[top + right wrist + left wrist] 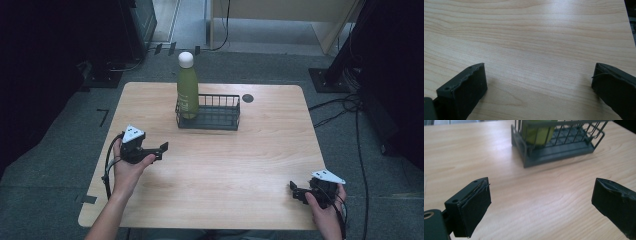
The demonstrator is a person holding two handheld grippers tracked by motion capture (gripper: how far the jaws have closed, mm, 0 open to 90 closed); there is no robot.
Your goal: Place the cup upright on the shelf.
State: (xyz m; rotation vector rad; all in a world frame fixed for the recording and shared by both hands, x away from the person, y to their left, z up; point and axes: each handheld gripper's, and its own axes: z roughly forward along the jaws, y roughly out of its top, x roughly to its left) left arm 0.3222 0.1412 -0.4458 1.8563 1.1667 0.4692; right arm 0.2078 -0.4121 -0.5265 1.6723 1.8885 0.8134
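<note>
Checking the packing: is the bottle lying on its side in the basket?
No, the bottle stands upright in the left end of the basket.

bottle (188,95) green, white cap | basket (220,121) dark grey | table (225,165) light wood-grain

The bench (215,175) is a light wood-grain top with rounded corners, standing on grey carpeted floor (60,165). Toward its far edge, a little left of the middle, sits a dark wire basket (220,112), rectangular and low-walled, resting flat on the wood. A green bottle (187,90) with a white cap stands upright in the basket's left end. Just beyond the basket's right end, a small dark round spot (247,98) shows in the bench surface near the far edge. In the left gripper view the basket (564,147) lies ahead on the wood with the bottle's green base (537,132) behind its wires.
</note>
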